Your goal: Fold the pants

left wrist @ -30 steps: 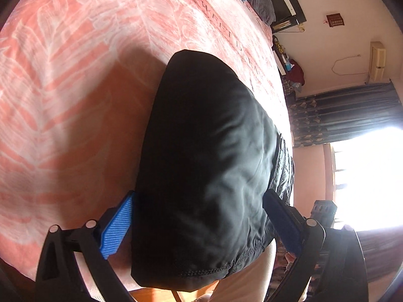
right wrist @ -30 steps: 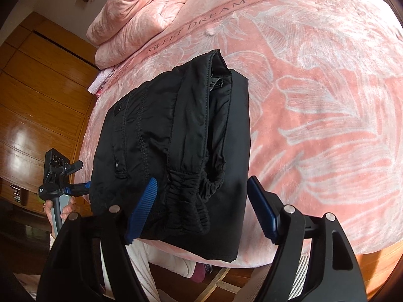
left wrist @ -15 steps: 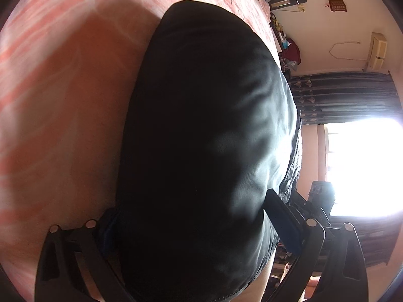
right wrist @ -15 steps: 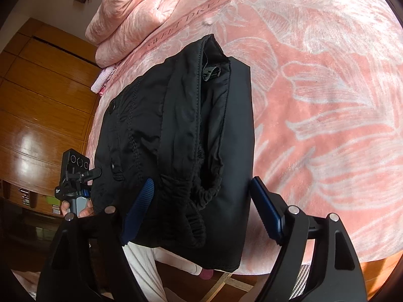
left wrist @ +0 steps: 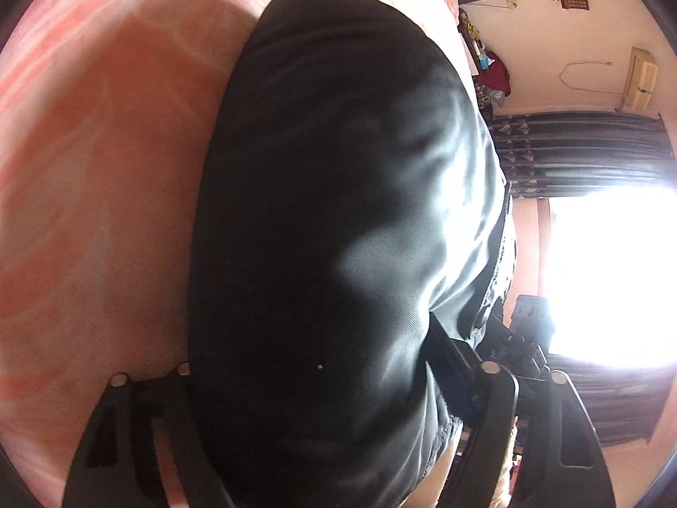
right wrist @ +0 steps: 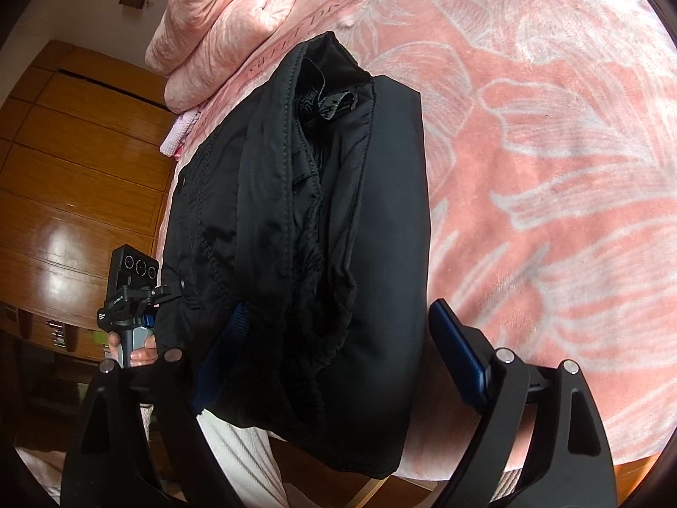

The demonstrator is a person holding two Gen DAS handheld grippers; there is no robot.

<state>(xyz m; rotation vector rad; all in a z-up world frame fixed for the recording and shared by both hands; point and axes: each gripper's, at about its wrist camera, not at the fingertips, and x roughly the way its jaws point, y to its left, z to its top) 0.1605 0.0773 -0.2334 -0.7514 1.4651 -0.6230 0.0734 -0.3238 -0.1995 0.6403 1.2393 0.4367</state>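
Observation:
Black pants (right wrist: pixel 304 220) lie folded in a thick bundle near the edge of a pink bed (right wrist: pixel 550 148), the elastic waistband on top. My right gripper (right wrist: pixel 338 347) is open, its blue pads on either side of the near end of the bundle. In the left wrist view the pants (left wrist: pixel 338 233) fill the frame. My left gripper (left wrist: pixel 313 381) is open, and the bundle sits between its fingers and hides the left pad. The left gripper also shows in the right wrist view (right wrist: pixel 139 292), at the bundle's left edge.
A rolled pink blanket (right wrist: pixel 228 21) lies at the head of the bed. Wooden wardrobe doors (right wrist: pixel 76 178) stand left of the bed. A bright window (left wrist: pixel 613 275) and dark curtains (left wrist: pixel 579 148) are on the other side. The bundle overhangs the bed's near edge.
Both grippers have moved in closer over the pants. The left one now has the bundle deep between its fingers, hiding its blue pads. The right one straddles the waistband end.

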